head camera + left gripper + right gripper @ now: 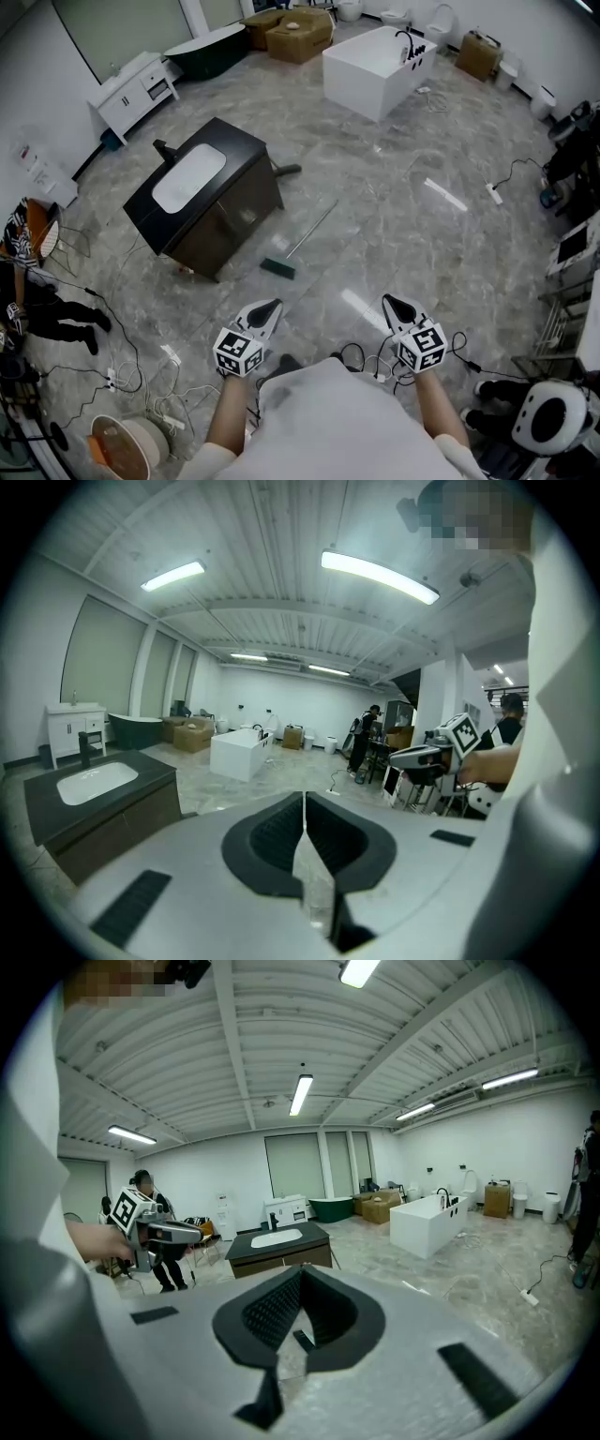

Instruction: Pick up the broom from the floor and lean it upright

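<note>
The broom (298, 246) lies flat on the grey marble floor in the head view. Its green head (278, 268) is nearest me and its thin handle runs up and to the right. My left gripper (273, 307) hovers low and just short of the green head, shut and empty. My right gripper (390, 302) is level with it further right, away from the broom, also shut with nothing in it. In the left gripper view the jaws (303, 810) meet in a closed line. The right gripper view shows its jaws (299, 1279) closed the same way. Neither gripper view shows the broom.
A dark vanity cabinet (223, 223) with a white sink stands just left of the broom. A white bathtub (373, 58) and cardboard boxes (298, 34) are further back. Cables (122, 349) trail on the floor at left, where a person (42, 314) sits.
</note>
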A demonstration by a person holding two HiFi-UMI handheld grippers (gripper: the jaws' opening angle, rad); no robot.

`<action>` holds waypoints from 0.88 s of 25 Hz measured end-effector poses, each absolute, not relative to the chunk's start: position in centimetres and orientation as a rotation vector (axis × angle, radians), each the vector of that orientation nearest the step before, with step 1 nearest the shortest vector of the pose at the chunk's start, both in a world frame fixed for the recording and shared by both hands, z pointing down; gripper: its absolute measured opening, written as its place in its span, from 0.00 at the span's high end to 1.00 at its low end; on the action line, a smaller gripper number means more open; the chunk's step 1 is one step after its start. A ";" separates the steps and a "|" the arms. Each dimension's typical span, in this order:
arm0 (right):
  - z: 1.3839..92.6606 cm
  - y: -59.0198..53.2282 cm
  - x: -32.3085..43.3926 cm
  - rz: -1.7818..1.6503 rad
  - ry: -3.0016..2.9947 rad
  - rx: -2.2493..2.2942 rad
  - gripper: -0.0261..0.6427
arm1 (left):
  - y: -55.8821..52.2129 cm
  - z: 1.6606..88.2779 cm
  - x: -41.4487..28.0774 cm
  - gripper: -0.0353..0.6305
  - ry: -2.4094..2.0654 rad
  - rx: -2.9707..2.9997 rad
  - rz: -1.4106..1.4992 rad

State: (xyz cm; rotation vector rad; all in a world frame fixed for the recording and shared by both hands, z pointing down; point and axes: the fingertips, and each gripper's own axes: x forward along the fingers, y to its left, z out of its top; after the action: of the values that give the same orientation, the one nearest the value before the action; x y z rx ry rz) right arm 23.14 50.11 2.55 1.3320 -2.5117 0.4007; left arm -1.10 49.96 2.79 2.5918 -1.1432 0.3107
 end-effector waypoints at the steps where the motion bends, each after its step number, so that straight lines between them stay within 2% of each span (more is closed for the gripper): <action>1: 2.6 50.0 23.8 0.402 -2.512 1.329 0.96 | 49.9 2.8 -0.5 0.93 -1.148 2.589 0.310; 9: 3.8 48.9 28.1 0.415 -2.514 1.299 0.96 | 49.2 3.6 4.1 0.93 -1.159 2.574 0.312; 22: 4.6 45.1 30.3 0.437 -2.492 1.328 0.96 | 44.0 4.4 6.1 0.93 -1.126 2.577 0.327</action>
State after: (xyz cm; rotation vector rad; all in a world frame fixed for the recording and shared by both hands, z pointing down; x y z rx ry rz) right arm 30.34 45.14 4.59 1.3284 -2.4918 0.4371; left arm 6.08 43.99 4.40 2.5773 -1.1264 0.3272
